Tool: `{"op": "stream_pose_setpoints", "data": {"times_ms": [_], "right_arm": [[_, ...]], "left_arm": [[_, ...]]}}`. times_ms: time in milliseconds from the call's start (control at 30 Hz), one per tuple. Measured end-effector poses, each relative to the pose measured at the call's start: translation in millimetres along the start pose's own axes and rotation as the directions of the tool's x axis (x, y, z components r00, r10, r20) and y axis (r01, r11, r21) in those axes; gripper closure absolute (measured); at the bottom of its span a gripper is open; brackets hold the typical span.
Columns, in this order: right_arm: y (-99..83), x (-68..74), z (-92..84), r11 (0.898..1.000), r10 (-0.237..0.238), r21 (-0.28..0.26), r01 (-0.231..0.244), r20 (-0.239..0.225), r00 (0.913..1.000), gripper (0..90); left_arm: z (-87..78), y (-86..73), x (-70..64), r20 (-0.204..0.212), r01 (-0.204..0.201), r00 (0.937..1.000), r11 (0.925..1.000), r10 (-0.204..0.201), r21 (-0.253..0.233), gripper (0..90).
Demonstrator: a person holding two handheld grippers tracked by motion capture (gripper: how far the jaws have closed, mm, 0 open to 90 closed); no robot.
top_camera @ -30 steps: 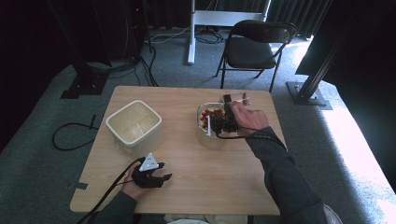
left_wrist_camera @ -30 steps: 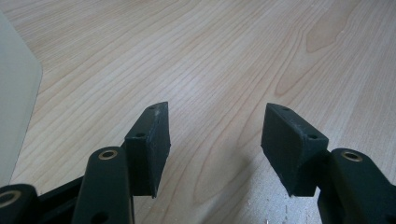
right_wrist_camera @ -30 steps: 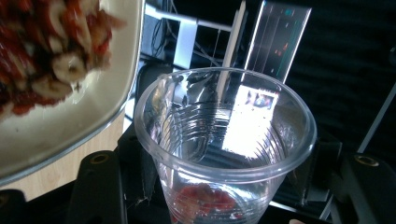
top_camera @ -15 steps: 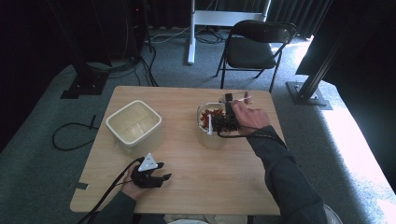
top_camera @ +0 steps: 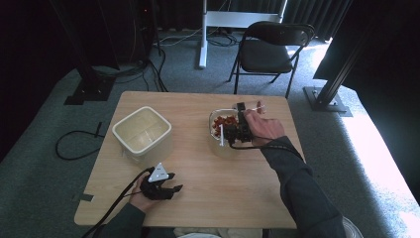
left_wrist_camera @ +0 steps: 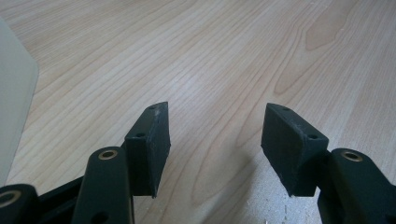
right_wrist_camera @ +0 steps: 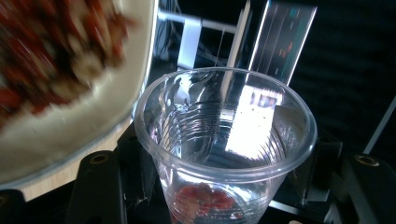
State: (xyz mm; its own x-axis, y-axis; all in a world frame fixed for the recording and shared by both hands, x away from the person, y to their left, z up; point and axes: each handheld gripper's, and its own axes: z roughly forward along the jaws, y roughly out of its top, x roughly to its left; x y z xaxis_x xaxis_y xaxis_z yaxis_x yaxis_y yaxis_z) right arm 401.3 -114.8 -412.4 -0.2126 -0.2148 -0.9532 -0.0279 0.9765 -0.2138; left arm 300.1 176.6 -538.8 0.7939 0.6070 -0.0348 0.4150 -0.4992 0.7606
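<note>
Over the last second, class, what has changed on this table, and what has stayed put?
Very little. The right gripper, clamped on the clear plastic cup, has crept slightly leftward over the bowl of red bits. The left gripper stays open on the table, and the empty white container has not moved.

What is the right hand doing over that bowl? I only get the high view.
Observer: The right gripper is shut on a clear plastic cup.
Operator: Is the cup empty?
Observer: No, a few red bits lie at its bottom.
Operator: And the bowl?
Observer: The white bowl beside the cup holds a blurred red and pale mix.
Operator: The other gripper?
Observer: The left gripper is open, with bare wooden table between its jaws.
</note>
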Motion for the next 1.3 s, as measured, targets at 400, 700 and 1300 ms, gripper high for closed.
{"op": "stream_pose_setpoints", "data": {"times_ms": [400, 700, 1300], "right_arm": [[-7.6, -5.9, 0.3, 0.999, 0.042, 0.011, -0.042, -0.005, 0.9991, 35.7], [-0.2, -4.9, 1.5, 0.999, 0.043, -0.005, -0.043, -0.009, 0.9990, 35.7], [0.0, -3.8, -3.0, 0.998, 0.067, -0.013, -0.068, -0.011, 0.9977, 35.6]], "left_arm": [[-1.4, -0.5, 0.2, -0.005, -0.002, 1.0000, 1.0000, 0.002, -0.001, 42.7], [-0.9, -0.7, -1.0, -0.004, -0.005, 1.0000, 1.0000, 0.005, 0.002, 42.6], [0.5, -0.3, -1.9, -0.005, -0.016, 0.9999, 0.9998, 0.016, 0.012, 42.6]]}}
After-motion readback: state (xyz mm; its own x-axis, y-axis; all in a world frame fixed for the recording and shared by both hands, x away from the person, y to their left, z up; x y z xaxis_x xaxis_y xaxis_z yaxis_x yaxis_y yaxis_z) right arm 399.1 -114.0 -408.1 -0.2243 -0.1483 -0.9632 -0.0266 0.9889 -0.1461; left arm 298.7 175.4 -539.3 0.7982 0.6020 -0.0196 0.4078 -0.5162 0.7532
